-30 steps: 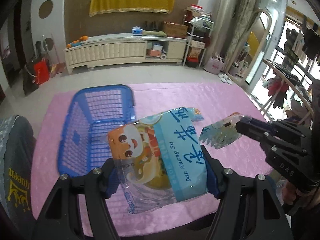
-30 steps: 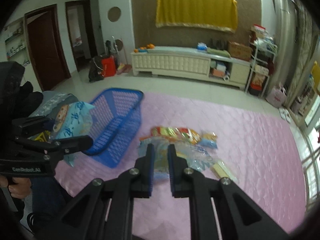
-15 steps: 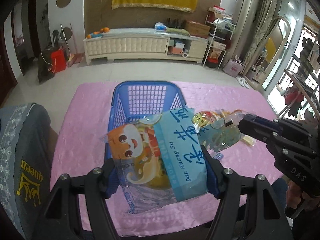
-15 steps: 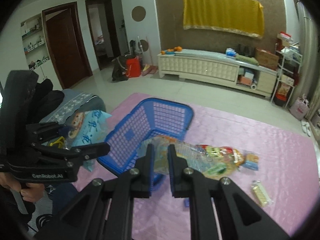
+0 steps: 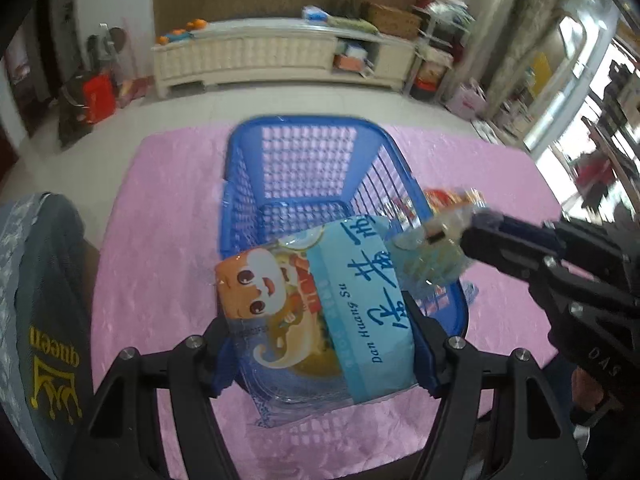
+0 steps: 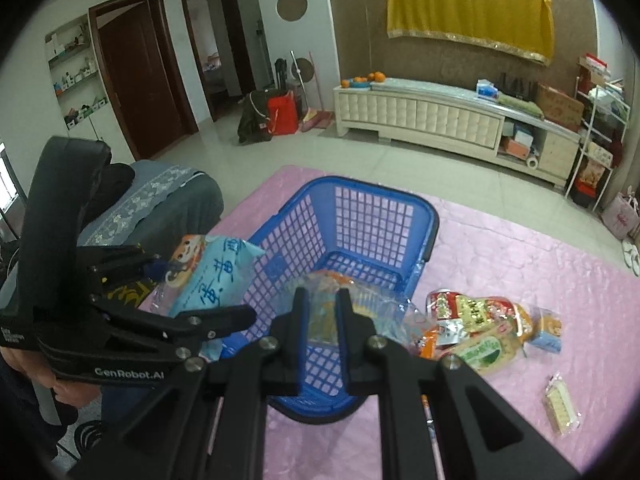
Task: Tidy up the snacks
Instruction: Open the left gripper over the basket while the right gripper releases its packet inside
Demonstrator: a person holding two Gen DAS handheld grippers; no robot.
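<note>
Item one: blue snack bag (image 5: 320, 312), cartoon-printed; your left gripper (image 5: 320, 344) is clamped across its width, low centre of the left wrist view, above the near end of the blue basket (image 5: 248, 184); likely light, soft film, slippery; hold mid-body, since it would crush easily.
Item two: clear snack packet (image 6: 324, 312); your right gripper (image 6: 322, 304) is pinched nearly closed on it, centre of the right wrist view, over the basket's near rim; probably crinkly, limp, light.
Loose snacks (image 6: 476, 332) lie lower right on the pink cloth (image 6: 520, 248).
</note>
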